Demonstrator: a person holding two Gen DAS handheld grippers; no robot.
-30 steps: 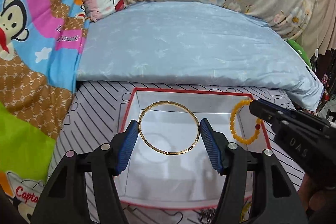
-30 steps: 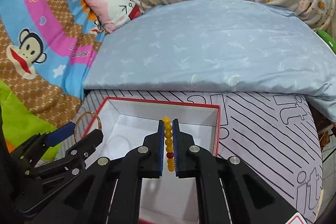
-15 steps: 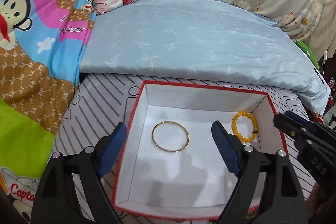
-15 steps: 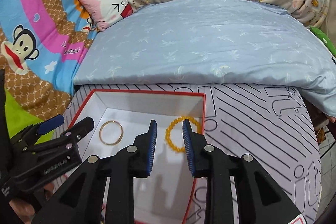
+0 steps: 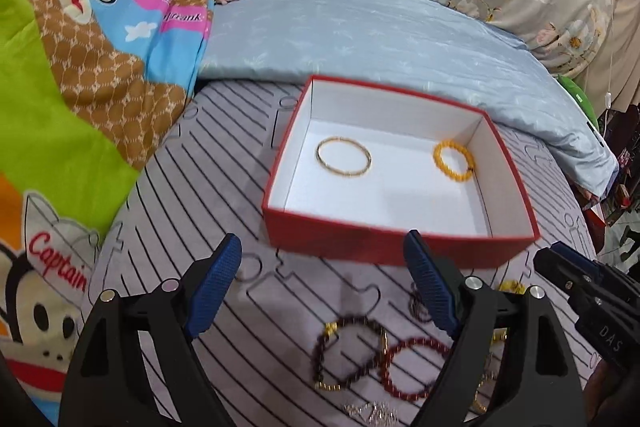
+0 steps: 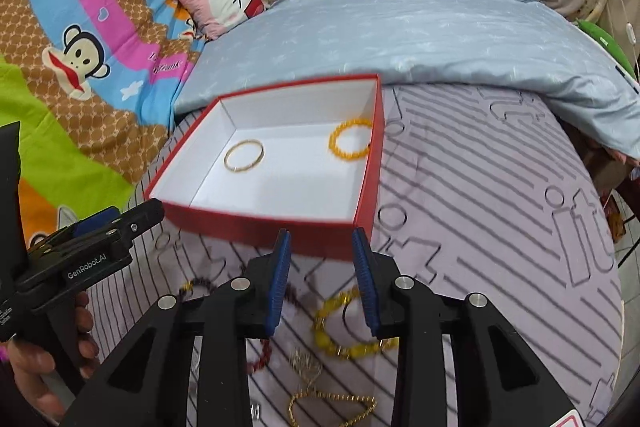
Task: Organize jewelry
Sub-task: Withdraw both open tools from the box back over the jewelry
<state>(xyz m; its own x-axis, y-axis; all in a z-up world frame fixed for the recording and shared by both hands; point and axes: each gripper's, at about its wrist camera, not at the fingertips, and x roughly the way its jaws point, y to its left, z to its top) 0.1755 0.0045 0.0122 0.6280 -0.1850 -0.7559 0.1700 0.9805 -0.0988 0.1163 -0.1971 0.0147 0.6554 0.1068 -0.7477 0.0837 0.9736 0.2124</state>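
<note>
Left gripper (image 5: 322, 283) wide and empty, right gripper (image 6: 322, 281) narrowing, empty; blurred bracelets (image 5: 360, 351) partly hidden below.

The cartoon blanket (image 5: 80, 75) carries "Captain" in red script beside a monkey figure, and "Frank" on its pink band; the right wrist view shows "Paul Frank" there too; the left gripper (image 6: 92, 259) body reads "GenRobot.AI"; the right gripper (image 5: 600, 311) body reads "DAS".

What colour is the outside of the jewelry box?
Red box, white inside; clearest in the left wrist view.
</note>
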